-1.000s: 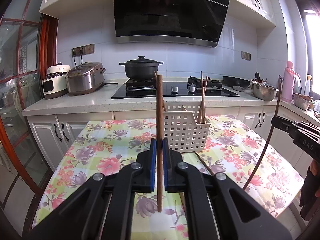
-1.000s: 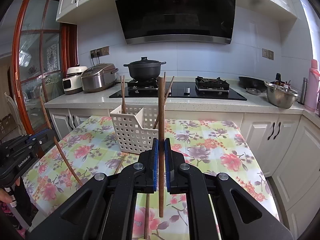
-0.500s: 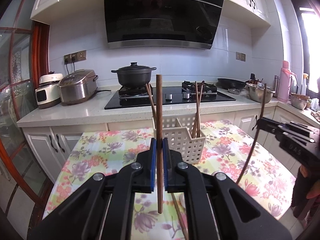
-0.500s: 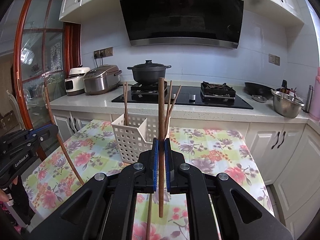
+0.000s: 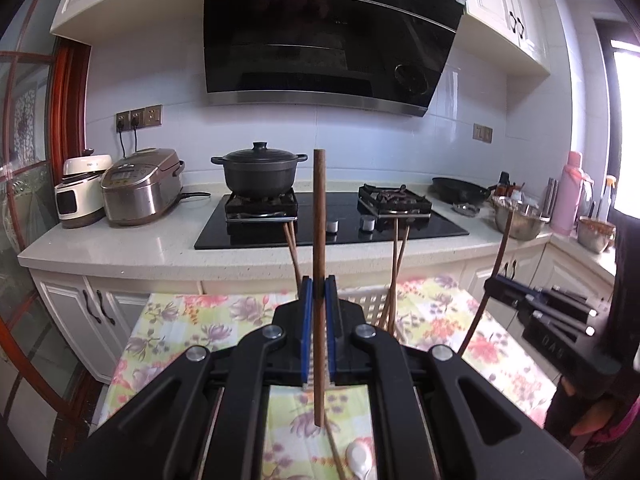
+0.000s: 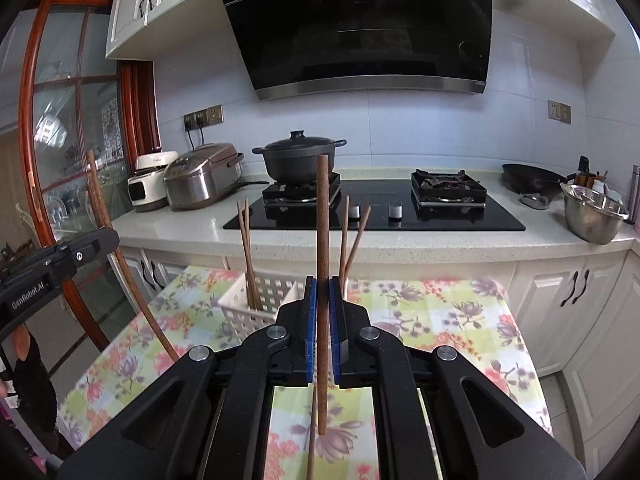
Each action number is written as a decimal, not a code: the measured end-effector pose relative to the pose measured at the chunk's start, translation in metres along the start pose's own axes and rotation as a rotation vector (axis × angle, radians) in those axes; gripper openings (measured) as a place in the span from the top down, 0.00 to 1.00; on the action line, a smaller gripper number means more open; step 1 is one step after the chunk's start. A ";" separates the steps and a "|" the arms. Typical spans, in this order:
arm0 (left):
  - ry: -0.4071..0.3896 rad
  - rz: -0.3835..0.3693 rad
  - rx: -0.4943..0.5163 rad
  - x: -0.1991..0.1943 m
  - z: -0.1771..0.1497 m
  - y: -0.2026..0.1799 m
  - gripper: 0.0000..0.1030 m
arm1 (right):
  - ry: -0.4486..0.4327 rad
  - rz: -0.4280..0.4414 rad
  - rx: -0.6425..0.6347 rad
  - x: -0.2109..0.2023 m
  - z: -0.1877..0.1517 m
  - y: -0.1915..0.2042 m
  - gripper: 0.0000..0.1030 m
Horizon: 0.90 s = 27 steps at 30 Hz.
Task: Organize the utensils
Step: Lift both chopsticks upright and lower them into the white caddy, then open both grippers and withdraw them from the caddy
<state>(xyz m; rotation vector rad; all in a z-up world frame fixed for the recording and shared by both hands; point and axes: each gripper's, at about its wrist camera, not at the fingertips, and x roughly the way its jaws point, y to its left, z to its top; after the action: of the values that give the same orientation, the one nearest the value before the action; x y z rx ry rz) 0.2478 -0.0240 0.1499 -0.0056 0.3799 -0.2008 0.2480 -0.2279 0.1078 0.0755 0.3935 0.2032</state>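
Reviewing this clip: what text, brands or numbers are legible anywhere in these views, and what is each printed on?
"GenRobot.AI": white lettering on the side of the left gripper body, seen in the right wrist view.
Raised letters on the right gripper body: too faint to read.
Range hood logo: too small.
White cooker label: blurred.

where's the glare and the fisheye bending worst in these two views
Left wrist view: the window at the right edge is blown out white, and the range hood mirrors a dim reflection. Right wrist view: the wood-framed glass door bows strongly at the left edge, and the floral tablecloth looks soft; the held chopstick stays sharp. Black corners vignette both views.
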 end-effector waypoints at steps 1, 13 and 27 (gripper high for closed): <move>0.000 0.000 -0.005 0.003 0.007 0.001 0.94 | -0.003 -0.003 -0.002 0.002 0.004 0.001 0.94; -0.062 0.042 0.021 0.027 0.066 -0.009 0.94 | -0.059 0.001 0.018 0.021 0.045 0.002 0.94; -0.012 -0.004 -0.037 0.101 0.063 -0.003 0.94 | -0.014 0.009 0.001 0.084 0.048 0.011 0.94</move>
<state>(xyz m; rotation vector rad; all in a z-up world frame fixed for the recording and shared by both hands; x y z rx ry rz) 0.3617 -0.0488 0.1712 -0.0438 0.3713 -0.1976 0.3403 -0.2013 0.1218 0.0798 0.3789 0.2113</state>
